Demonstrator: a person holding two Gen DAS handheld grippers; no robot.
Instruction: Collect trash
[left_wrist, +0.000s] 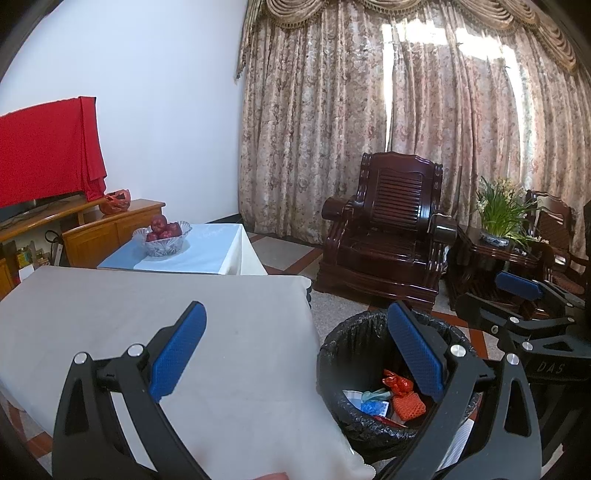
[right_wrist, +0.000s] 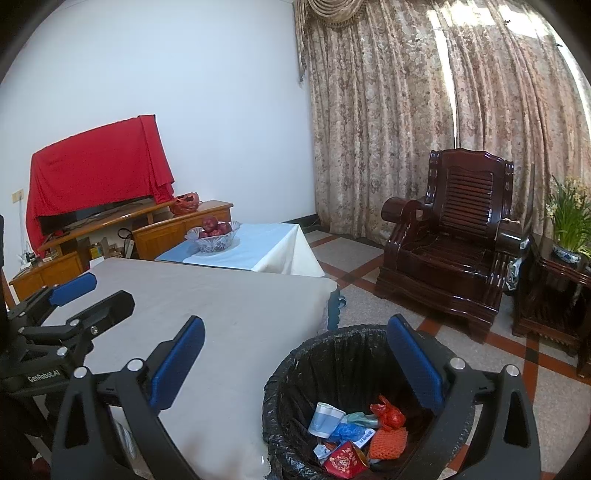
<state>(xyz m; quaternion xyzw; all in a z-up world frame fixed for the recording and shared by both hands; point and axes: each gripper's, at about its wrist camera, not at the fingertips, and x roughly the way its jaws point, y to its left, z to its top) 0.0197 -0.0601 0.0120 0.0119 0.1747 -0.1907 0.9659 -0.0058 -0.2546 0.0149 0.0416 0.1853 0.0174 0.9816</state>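
Both tongs, left (left_wrist: 295, 350) and right (right_wrist: 295, 363), hung wide and empty over the bin (right_wrist: 280, 391) just right of the table (right_wrist: 229, 325). Inside it lay the trash (right_wrist: 354, 435): light, crushable cup, wrappers, netting, best pinched by a loose edge.

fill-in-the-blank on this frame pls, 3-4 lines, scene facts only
1. The trash bin is lined with a ____ plastic bag.
2. Both the left gripper and the right gripper are ____, with nothing between their fingers.
3. The glass bowl on the blue-and-white cloth holds red ____.
4. The cloth draped over the screen by the wall is ____.

Missing words: black; open; apples; red
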